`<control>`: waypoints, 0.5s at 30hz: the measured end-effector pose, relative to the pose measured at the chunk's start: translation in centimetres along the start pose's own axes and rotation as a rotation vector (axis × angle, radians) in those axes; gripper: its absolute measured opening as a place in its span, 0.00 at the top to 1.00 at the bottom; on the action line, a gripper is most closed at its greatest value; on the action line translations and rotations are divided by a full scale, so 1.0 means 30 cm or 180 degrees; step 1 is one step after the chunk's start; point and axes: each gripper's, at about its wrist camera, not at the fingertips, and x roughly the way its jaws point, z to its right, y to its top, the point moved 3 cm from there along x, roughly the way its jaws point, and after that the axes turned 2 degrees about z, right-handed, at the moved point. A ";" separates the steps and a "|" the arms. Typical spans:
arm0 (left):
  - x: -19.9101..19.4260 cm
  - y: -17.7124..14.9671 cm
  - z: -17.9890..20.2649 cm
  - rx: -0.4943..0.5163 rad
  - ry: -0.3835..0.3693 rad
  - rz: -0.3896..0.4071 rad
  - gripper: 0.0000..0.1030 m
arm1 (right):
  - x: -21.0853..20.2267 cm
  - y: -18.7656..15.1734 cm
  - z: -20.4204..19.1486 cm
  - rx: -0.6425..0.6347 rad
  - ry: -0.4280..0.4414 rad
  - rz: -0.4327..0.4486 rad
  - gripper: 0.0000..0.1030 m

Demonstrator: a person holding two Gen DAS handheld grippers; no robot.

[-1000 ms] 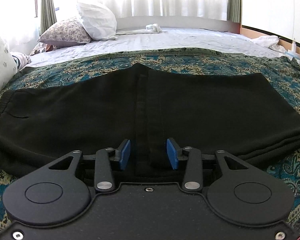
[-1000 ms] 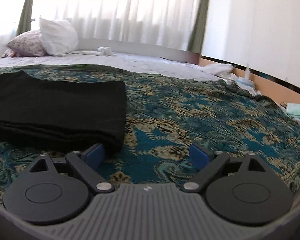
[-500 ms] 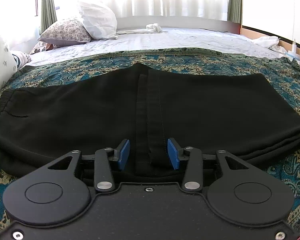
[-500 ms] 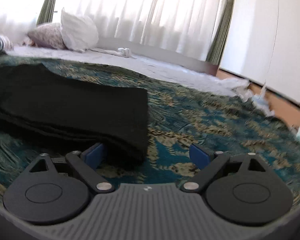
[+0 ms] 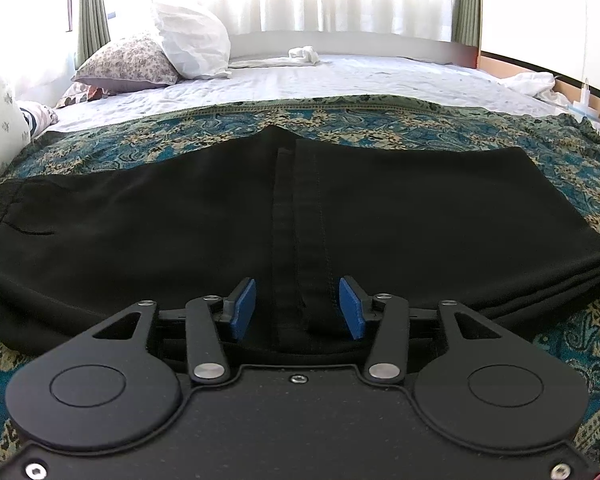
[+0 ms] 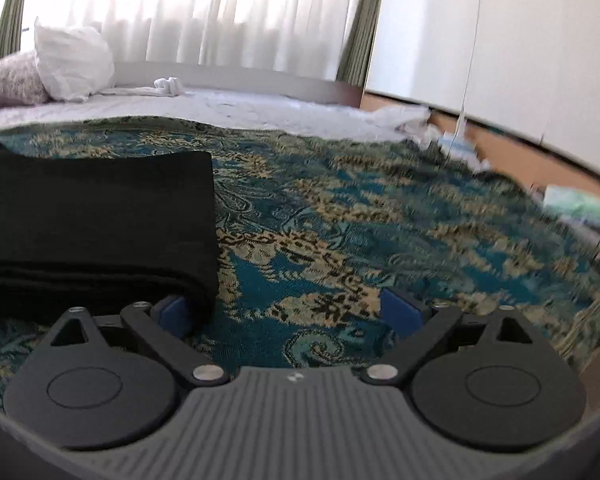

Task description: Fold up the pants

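Two grippers' jaws apart | black pants (image 5: 420, 208) folded (on bedspread (image 6: 340, 220))

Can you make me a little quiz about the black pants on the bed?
1. True or false: the left gripper is open, with a folded strip of the black fabric pants between its blue fingers.
2. What lies under the pants? A) bare wood B) a teal paisley bedspread C) a white towel
3. Fill in: the right gripper sits at the pants' folded ____.

Key: 1 true; 2 B; 3 corner.
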 end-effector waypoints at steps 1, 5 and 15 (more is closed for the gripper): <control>0.000 0.000 0.001 -0.0002 -0.0005 0.0002 0.56 | -0.004 -0.003 -0.003 -0.0014 -0.0039 0.0022 0.05; -0.002 0.001 -0.003 -0.0038 -0.0074 -0.0012 0.52 | -0.018 -0.023 0.008 0.0205 -0.0175 0.0062 0.05; 0.005 -0.006 0.012 0.0026 -0.0106 0.0043 0.51 | -0.064 -0.012 -0.112 -0.0667 -0.0269 0.0465 0.04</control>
